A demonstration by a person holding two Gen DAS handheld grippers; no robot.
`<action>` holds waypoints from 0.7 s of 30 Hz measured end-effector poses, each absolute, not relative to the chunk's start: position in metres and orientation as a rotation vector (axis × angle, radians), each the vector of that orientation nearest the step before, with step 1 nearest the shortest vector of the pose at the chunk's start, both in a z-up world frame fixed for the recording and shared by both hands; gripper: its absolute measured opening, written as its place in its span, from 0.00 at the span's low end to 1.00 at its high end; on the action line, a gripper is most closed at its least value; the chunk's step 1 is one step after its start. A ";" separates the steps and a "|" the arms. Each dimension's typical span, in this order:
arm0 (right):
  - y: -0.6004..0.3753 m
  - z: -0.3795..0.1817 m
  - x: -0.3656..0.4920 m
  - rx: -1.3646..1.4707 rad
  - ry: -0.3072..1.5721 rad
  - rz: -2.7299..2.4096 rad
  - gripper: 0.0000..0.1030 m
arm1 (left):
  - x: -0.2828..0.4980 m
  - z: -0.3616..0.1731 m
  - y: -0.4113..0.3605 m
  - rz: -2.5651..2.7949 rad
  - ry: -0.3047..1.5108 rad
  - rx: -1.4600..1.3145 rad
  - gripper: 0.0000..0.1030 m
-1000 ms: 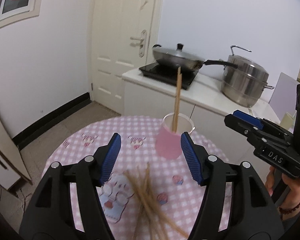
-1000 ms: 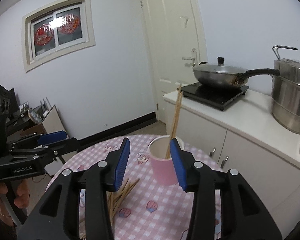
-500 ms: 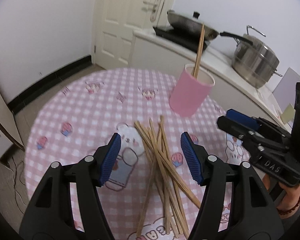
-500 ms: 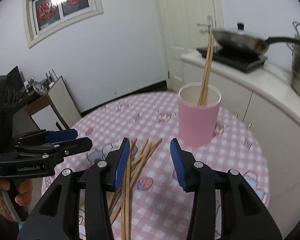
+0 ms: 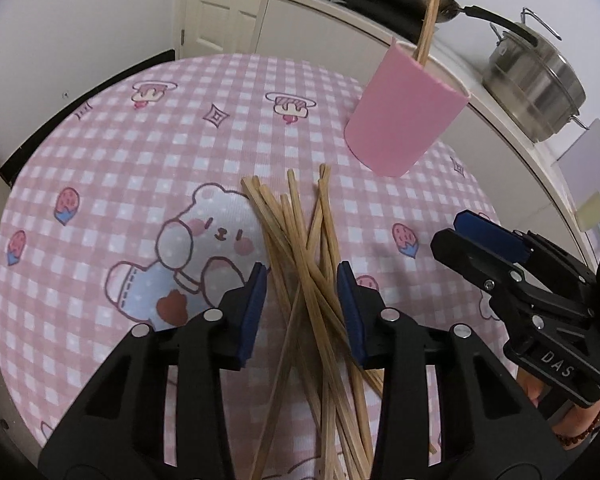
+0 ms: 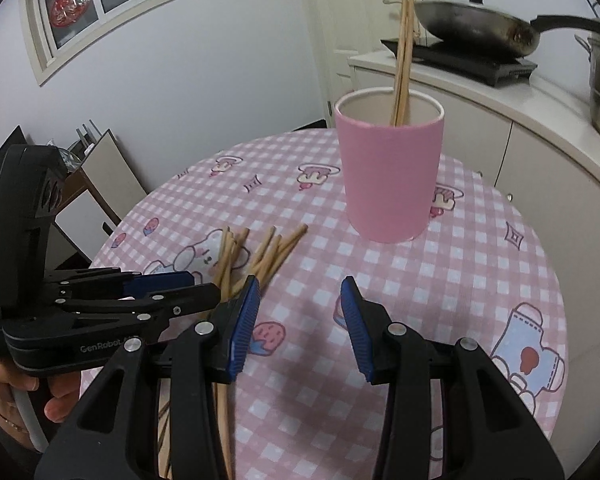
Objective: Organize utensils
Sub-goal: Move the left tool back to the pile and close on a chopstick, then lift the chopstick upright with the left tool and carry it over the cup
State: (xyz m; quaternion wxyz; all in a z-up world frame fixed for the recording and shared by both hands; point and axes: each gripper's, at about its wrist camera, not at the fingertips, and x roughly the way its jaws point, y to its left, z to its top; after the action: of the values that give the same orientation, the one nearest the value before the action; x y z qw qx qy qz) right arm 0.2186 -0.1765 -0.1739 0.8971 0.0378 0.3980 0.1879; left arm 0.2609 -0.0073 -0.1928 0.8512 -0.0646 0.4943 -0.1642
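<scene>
Several wooden chopsticks (image 5: 304,256) lie in a loose pile on the round table (image 5: 100,168). My left gripper (image 5: 301,280) is open, low over the pile, its jaws on either side of the sticks. A pink cup (image 5: 404,112) holding upright chopsticks (image 5: 428,12) stands behind the pile on the right. In the right wrist view the cup (image 6: 390,176) stands ahead, the pile (image 6: 256,258) lies to the left, and my right gripper (image 6: 300,292) is open and empty above bare cloth. Each gripper shows in the other's view: the left (image 6: 168,292), the right (image 5: 460,232).
The table has a pink checked cloth with cartoon prints. Behind it runs a white counter (image 6: 500,116) with a wok on a hob (image 6: 476,32) and a steel steamer pot (image 5: 536,80). A door (image 5: 220,8) is at the back left.
Both grippers have tilted down and come lower toward the table. My left gripper now straddles the chopstick pile; the cup looms closer in the right wrist view.
</scene>
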 end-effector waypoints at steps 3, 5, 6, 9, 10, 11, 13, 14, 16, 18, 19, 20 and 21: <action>-0.178 -0.178 0.221 0.084 0.835 0.392 0.39 | 0.265 -0.196 -0.009 -0.347 1.047 -0.134 0.33; -0.178 -0.180 0.222 0.086 0.841 0.394 0.39 | 0.266 -0.197 -0.009 -0.345 1.049 -0.130 0.25; -0.178 -0.181 0.222 0.087 0.842 0.394 0.39 | 0.267 -0.197 -0.009 -0.344 1.048 -0.130 0.19; -0.179 -0.182 0.223 0.091 0.848 0.397 0.39 | 0.267 -0.198 -0.010 -0.349 1.046 -0.128 0.10; -0.178 -0.183 0.224 0.092 0.850 0.398 0.39 | 0.268 -0.198 -0.010 -0.351 1.045 -0.124 0.09; -0.178 -0.183 0.225 0.092 0.852 0.399 0.39 | 0.268 -0.198 -0.010 -0.352 1.043 -0.123 0.09; -0.176 -0.184 0.226 0.093 0.857 0.402 0.39 | 0.268 -0.199 -0.008 -0.353 1.036 -0.129 0.09; -0.175 -0.185 0.227 0.092 0.860 0.403 0.39 | 0.268 -0.198 -0.007 -0.355 1.033 -0.134 0.09; -0.172 -0.186 0.229 0.092 0.866 0.406 0.39 | 0.267 -0.197 -0.004 -0.361 1.022 -0.149 0.08; -0.169 -0.187 0.231 0.093 0.873 0.410 0.39 | 0.264 -0.193 -0.002 -0.366 1.011 -0.155 0.07; -0.167 -0.187 0.232 0.092 0.877 0.412 0.39 | 0.262 -0.190 0.000 -0.377 1.005 -0.165 0.06; -0.165 -0.188 0.233 0.090 0.882 0.414 0.39 | 0.260 -0.186 0.002 -0.385 0.996 -0.170 0.06; -0.163 -0.189 0.235 0.088 0.888 0.415 0.39 | 0.258 -0.181 0.004 -0.387 0.982 -0.171 0.06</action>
State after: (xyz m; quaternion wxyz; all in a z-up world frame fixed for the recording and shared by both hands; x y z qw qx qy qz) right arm 0.2350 -0.1628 -0.1890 0.8812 0.0423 0.4265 0.1993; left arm 0.2578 0.0040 -0.1808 0.8604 -0.0813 0.4681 -0.1843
